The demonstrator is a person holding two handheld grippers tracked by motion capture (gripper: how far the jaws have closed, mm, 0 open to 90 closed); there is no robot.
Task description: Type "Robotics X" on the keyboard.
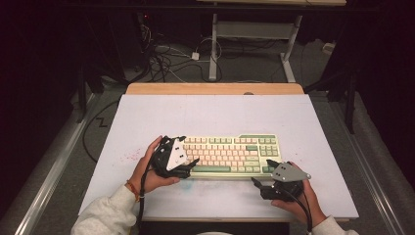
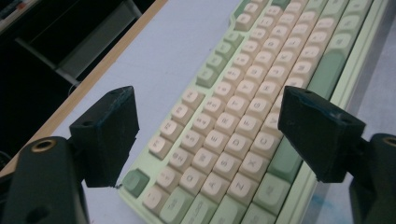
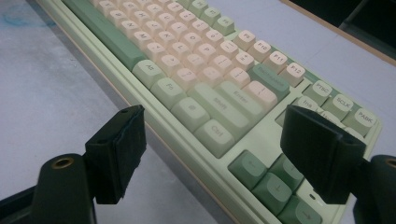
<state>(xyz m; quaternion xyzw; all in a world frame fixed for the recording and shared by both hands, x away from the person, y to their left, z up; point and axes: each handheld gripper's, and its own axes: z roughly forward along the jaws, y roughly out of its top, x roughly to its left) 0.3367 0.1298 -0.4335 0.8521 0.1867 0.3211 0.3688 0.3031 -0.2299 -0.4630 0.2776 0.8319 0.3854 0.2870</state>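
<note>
I have the keyboard [image 1: 230, 155] lying flat near the front edge of the tabletop [image 1: 205, 115], long side running across, squarely between my two hands. My left claw [image 1: 188, 165] sits at the keyboard's left end with its jaws spread wide apart; in the left gripper view they straddle the left end of the board, one jaw out over the bare tabletop past the far edge, the other above the near row beside the long green bar, and I see nothing clamped between them. I hold it this way, I judge, so the jaws can close across the board's depth and pinch that end. My right claw [image 1: 258, 186] waits just off the near right corner, also open and empty; in the right gripper view one jaw hangs over the tabletop in front of the board and the other over the arrow keys [image 3: 271, 179]. Having one claw at each end makes sense to me: a long, stiff board lifts level only when both ends are taken together.
</note>
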